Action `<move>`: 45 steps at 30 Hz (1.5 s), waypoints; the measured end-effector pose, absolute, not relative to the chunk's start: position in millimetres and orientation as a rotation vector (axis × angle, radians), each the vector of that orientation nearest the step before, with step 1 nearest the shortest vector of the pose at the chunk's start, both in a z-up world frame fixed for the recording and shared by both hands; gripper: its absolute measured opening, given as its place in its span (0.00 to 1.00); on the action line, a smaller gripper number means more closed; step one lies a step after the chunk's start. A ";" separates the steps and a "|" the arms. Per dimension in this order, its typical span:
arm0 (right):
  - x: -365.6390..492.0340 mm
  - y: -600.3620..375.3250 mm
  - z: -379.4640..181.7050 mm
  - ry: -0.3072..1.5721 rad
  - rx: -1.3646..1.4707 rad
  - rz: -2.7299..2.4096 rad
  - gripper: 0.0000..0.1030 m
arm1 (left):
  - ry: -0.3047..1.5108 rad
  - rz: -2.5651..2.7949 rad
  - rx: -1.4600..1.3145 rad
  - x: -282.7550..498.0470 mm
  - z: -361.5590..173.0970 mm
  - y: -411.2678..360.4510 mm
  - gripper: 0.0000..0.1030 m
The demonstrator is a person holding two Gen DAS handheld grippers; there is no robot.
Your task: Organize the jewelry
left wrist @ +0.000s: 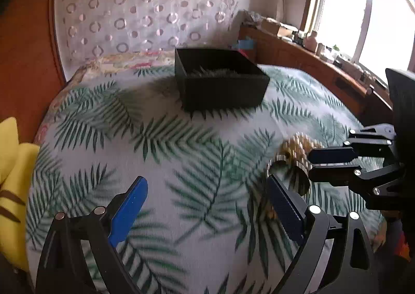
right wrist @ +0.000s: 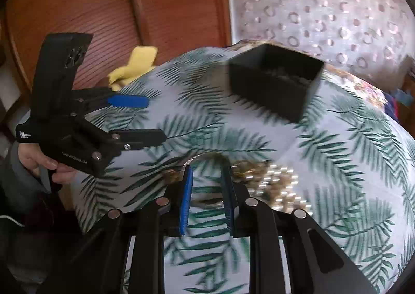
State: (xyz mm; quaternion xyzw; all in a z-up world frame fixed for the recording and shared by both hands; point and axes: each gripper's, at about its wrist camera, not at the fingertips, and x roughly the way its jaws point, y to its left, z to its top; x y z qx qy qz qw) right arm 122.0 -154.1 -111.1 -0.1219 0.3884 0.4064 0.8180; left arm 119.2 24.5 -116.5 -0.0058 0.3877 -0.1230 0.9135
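A black open box (left wrist: 220, 81) stands on the palm-leaf bedspread (left wrist: 181, 154); it also shows in the right wrist view (right wrist: 275, 84). A pile of gold and silver beaded jewelry (left wrist: 298, 148) lies on the spread at right, blurred in the right wrist view (right wrist: 269, 182). A silver bangle (left wrist: 288, 177) lies beside it. My left gripper (left wrist: 207, 205) is open and empty, short of the pile. My right gripper (right wrist: 207, 195) stands partly open over the pile's left edge, its fingers (left wrist: 329, 161) near the beads; whether it grips anything is blurred.
A yellow plush toy (left wrist: 13, 185) lies at the bed's left edge. A wooden headboard shelf (left wrist: 311, 60) with clutter runs under the window. A wooden wardrobe (right wrist: 116, 8) stands behind the bed.
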 end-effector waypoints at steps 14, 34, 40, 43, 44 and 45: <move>121.5 -143.2 -109.1 0.836 -0.356 0.897 0.05 | 0.829 -0.322 0.034 95.9 -120.9 2.8 0.79; 166.0 -188.2 -66.6 0.718 -0.268 0.809 0.05 | 0.840 -0.405 0.077 113.4 -120.5 -24.8 0.10; 195.3 -174.4 -53.2 0.684 -0.268 0.838 0.05 | 0.808 -0.371 0.045 144.2 -99.8 -11.0 0.10; 216.8 -164.7 -47.5 0.675 -0.264 0.857 0.05 | 0.787 -0.346 0.039 163.4 -87.3 -4.1 0.10; 224.4 -161.4 -47.1 0.675 -0.265 0.860 0.05 | 0.780 -0.338 0.032 170.8 -82.3 -0.6 0.10; 228.2 -159.6 -47.1 0.675 -0.264 0.861 0.05 | 0.775 -0.333 0.028 176.0 -78.8 0.9 0.10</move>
